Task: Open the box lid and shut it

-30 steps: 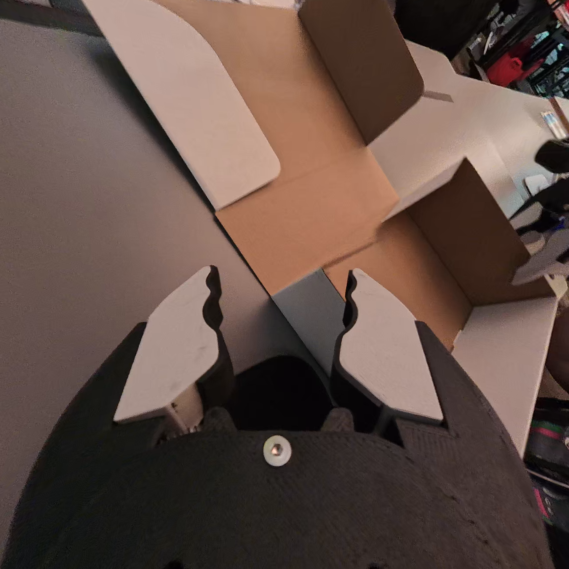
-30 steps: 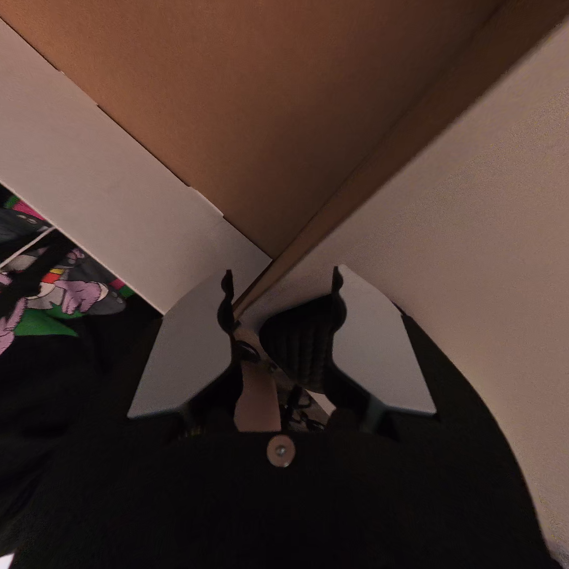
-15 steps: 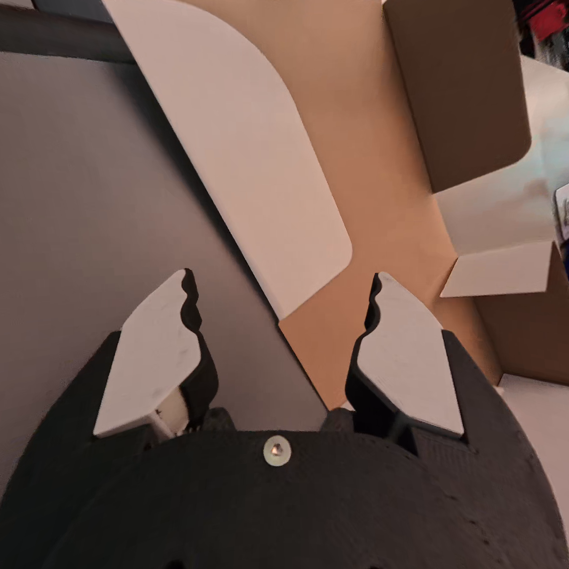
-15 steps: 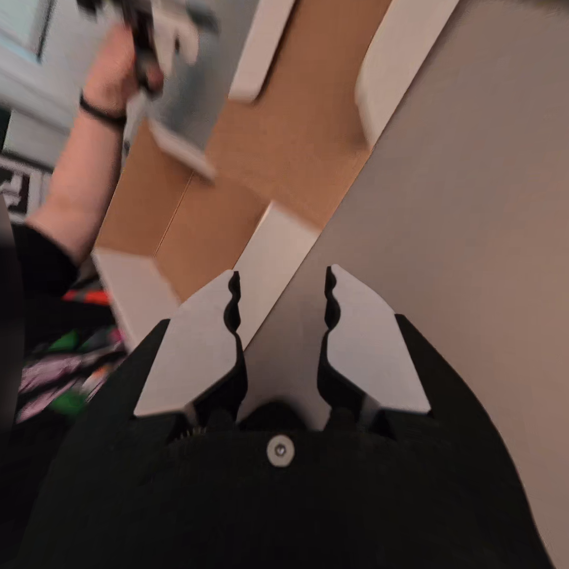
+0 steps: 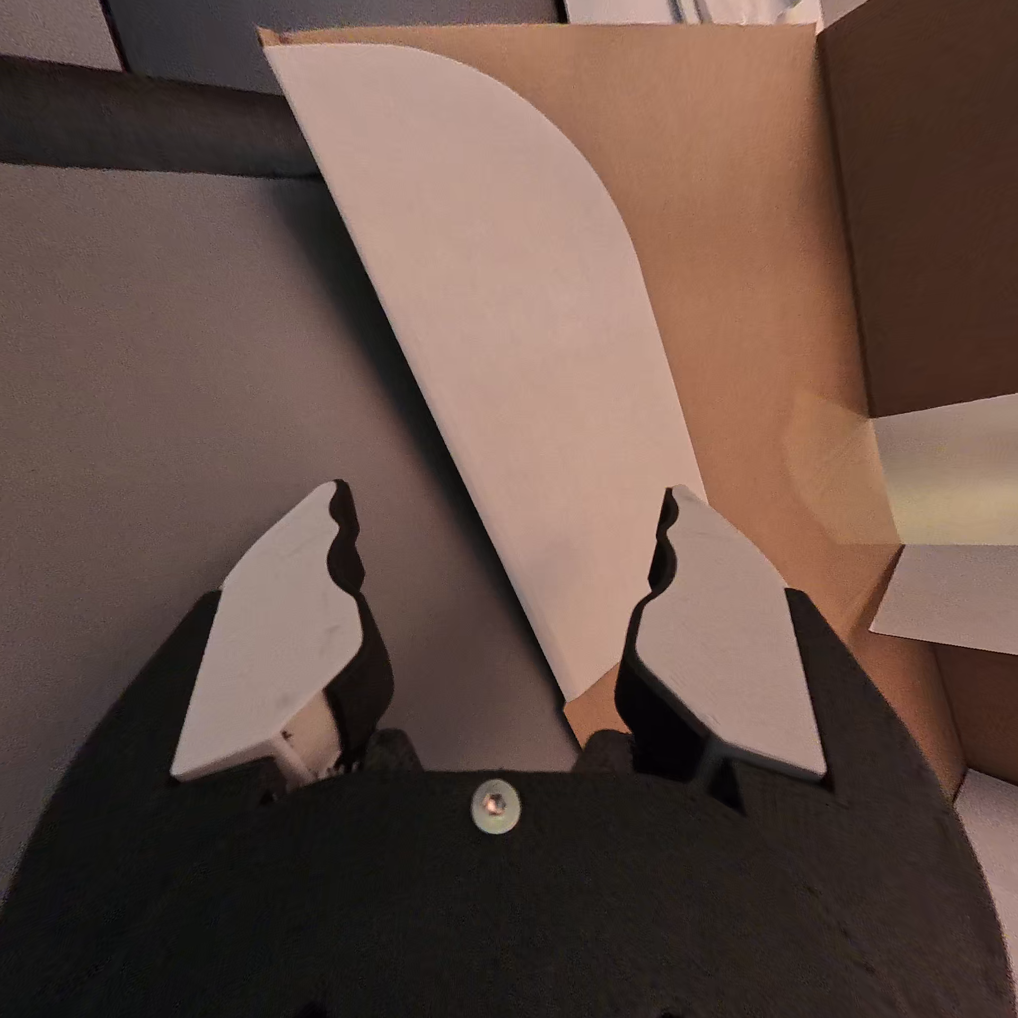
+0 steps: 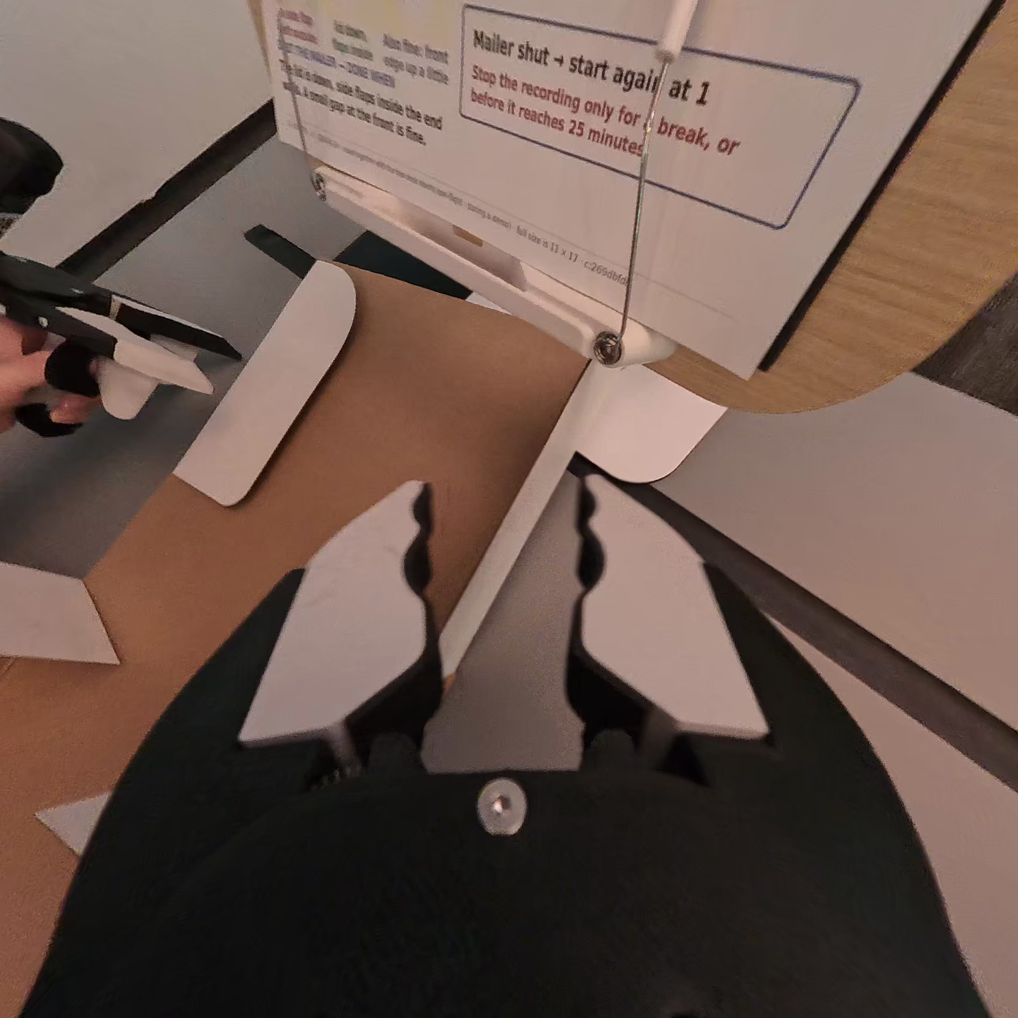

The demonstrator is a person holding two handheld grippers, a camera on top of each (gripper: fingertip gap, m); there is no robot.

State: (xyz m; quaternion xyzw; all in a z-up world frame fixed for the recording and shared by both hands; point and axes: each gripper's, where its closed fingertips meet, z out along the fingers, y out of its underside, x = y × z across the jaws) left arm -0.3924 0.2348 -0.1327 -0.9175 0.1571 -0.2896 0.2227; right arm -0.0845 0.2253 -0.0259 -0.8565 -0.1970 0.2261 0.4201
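We see the box lying open on the grey table, white outside and brown inside. Its lid is folded right back, brown side up, stretching away from us toward a white stand at the far end. Two rounded white flaps stick up from the lid's sides: the left flap fills the middle of the left wrist view, and the right flap runs as a thin white edge up the middle of the right wrist view.

Our left claw is wide open and grips nothing. The left flap's near end sits in the gap between the two fingers, but we cannot tell whether either finger touches it. In the right wrist view the same claw shows at the far left, held by a hand, just beside the left flap.

Our right claw is also open, less widely, and holds nothing. The right flap's edge runs up between its fingers, nearer the left one; contact is not clear.

Toward the right of the left wrist view, a brown inner wall of the box stands up, with white card below it.

Outward from the box, the stand carries a printed sheet held by a thin wire, and behind it is a wooden board with a rounded corner. A dark strip crosses the table on the right.
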